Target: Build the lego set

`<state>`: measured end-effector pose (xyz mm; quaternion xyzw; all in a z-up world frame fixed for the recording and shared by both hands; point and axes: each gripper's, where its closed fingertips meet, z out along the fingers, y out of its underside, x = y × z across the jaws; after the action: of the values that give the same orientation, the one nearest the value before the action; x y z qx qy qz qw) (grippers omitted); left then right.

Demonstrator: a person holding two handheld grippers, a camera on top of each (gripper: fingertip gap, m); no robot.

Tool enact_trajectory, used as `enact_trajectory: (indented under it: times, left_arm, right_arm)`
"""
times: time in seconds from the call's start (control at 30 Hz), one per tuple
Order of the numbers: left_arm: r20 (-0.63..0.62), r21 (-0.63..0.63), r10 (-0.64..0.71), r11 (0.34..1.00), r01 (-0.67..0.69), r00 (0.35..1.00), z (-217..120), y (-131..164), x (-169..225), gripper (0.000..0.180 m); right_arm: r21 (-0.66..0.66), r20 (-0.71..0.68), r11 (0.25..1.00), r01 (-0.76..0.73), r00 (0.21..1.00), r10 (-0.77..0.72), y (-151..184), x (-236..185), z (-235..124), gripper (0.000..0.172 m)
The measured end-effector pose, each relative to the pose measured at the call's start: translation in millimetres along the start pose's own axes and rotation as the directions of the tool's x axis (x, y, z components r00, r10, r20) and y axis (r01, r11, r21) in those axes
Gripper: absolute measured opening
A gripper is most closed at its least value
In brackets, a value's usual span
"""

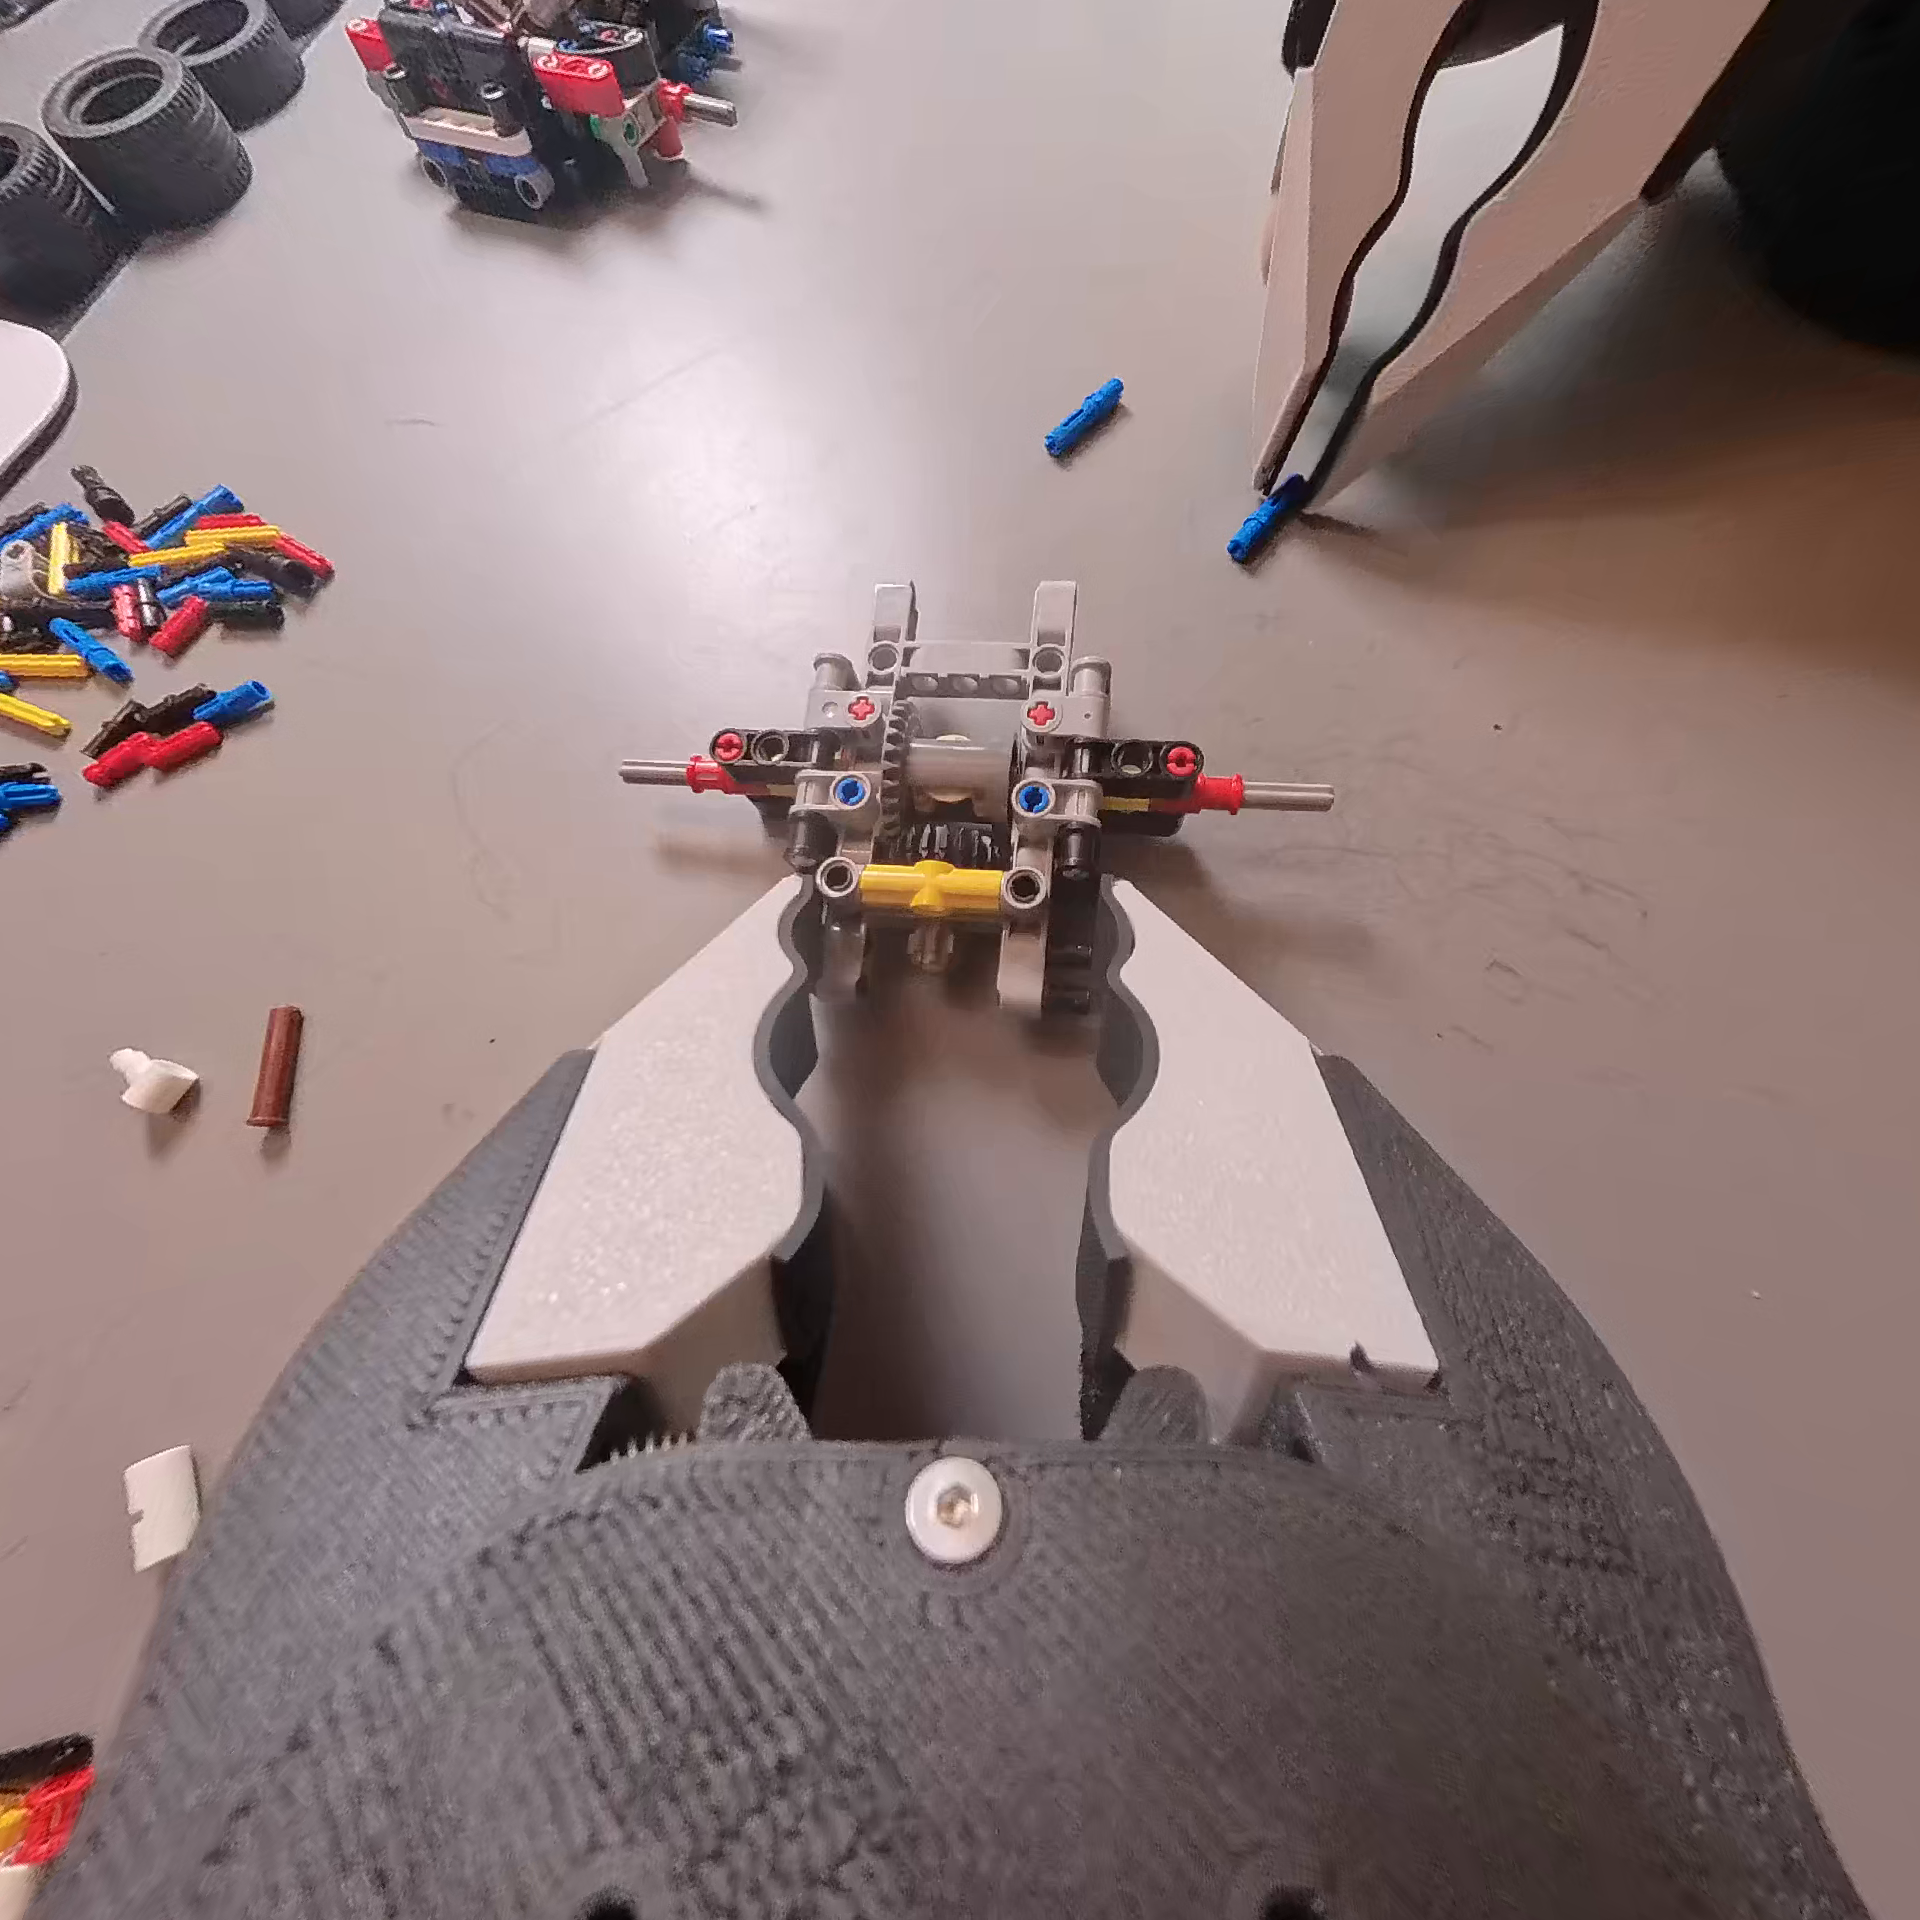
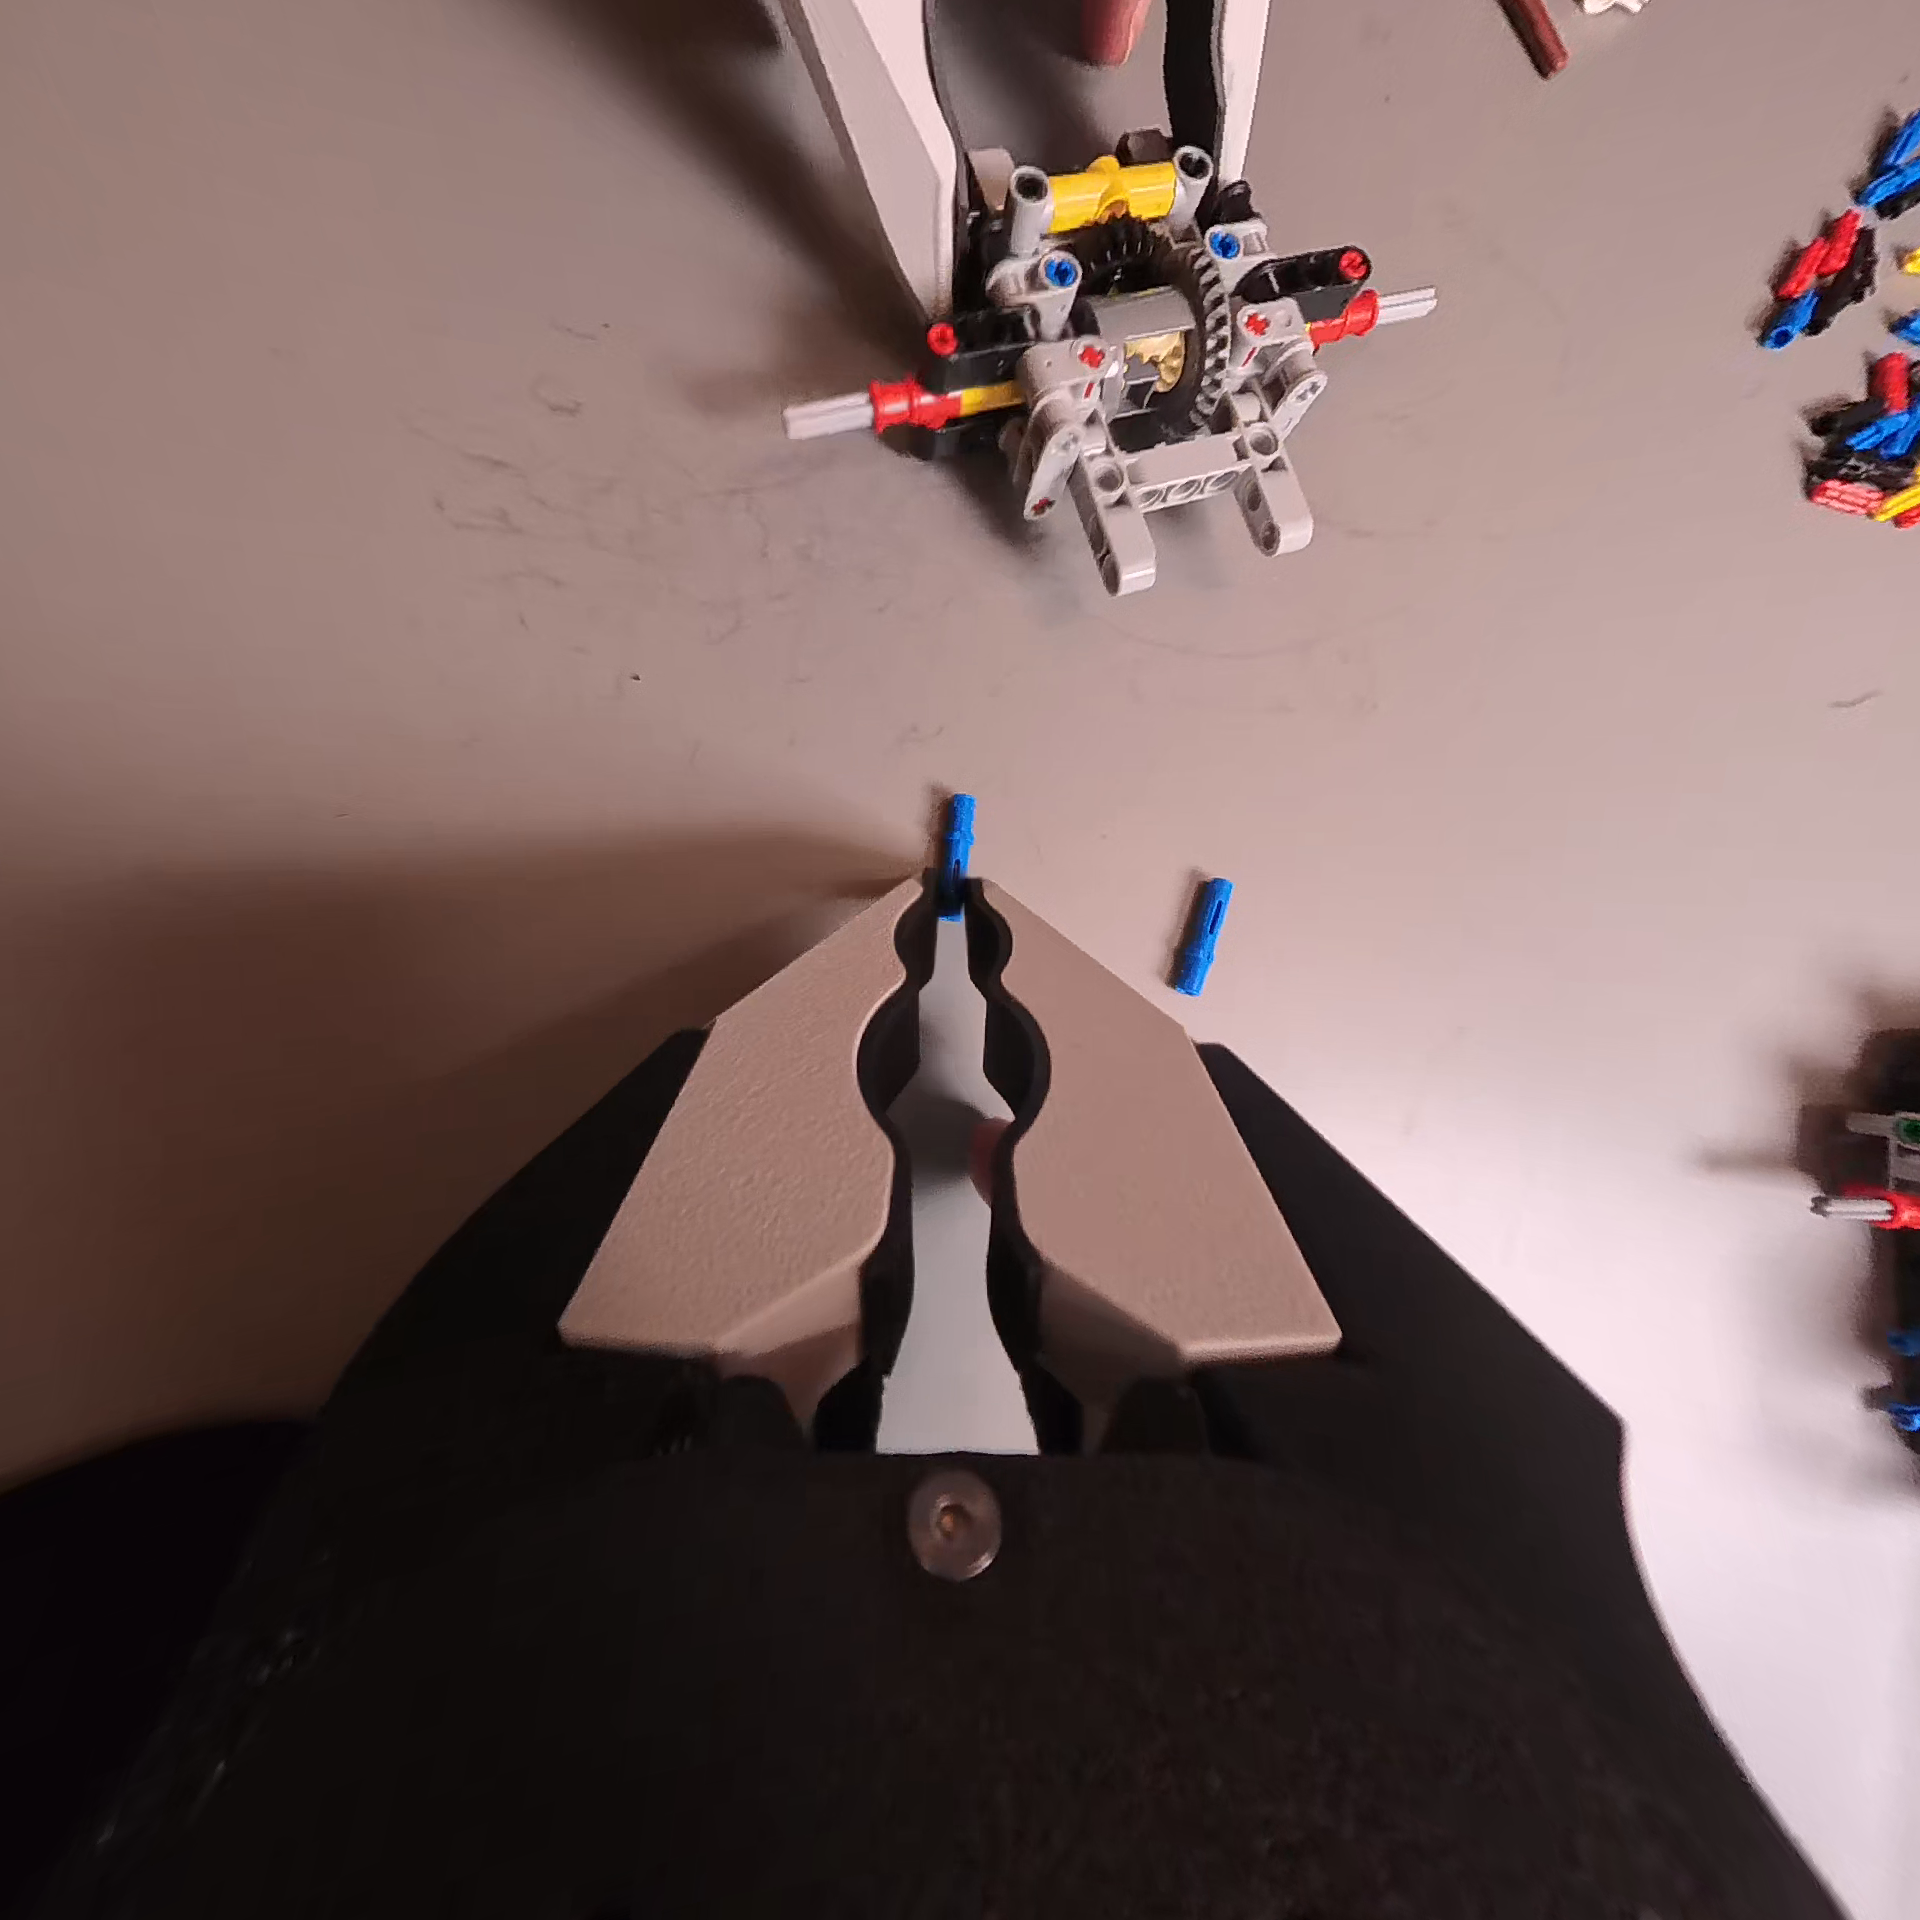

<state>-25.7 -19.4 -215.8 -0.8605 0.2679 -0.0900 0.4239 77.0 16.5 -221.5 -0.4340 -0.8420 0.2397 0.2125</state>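
Note:
A grey gear assembly (image 1: 956, 769) with a yellow connector, red bushes and grey axles stands on the grey table (image 1: 520, 468). My left gripper (image 1: 956, 914) is shut on its near end, one pad against each side. The right wrist view shows the same: the left fingers (image 2: 894, 135) flank the assembly (image 2: 1132, 343). My right gripper (image 2: 951, 899) is shut on one end of a small blue pin (image 2: 958, 842) that lies on the table. In the left wrist view, the right gripper (image 1: 1288, 483) pinches that pin (image 1: 1262, 520) at its tips. A second blue pin (image 2: 1200, 935) lies loose beside it.
A pile of blue, red, yellow and black pins (image 1: 156, 603) lies at the left. Black tyres (image 1: 135, 125) and another built assembly (image 1: 540, 104) sit at the far left. A brown piece (image 1: 276, 1065) and a white piece (image 1: 154, 1078) lie near my left gripper.

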Motion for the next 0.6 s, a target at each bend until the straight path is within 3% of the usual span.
enact_trajectory:
  times: [0.03,0.23,0.37,0.6]
  left_arm:
    - [-0.005,0.004,0.004,1.0,-0.004,1.0,-0.8,-0.6,1.4,0.053]
    - [-0.054,0.097,-0.003,0.995,0.008,0.999,-16.7,-13.7,4.1,0.056]
    - [-0.123,0.231,0.056,0.973,-0.026,0.991,-28.1,-35.3,21.7,0.032]
    - [-0.226,0.339,0.069,0.941,0.012,0.972,-28.8,-59.1,54.2,0.024]
  right_arm:
    - [0.0,-0.001,1.0,0.004,1.0,-0.004,-0.4,0.0,0.2,0.003]
    - [0.116,-0.019,0.993,0.035,0.999,-0.033,-17.5,1.0,-0.8,0.002]
    - [0.267,-0.086,0.96,0.088,0.994,-0.067,-46.5,4.3,-10.1,0.002]
    - [0.431,-0.118,0.889,0.153,0.987,-0.112,-82.9,-9.2,-16.8,0.002]
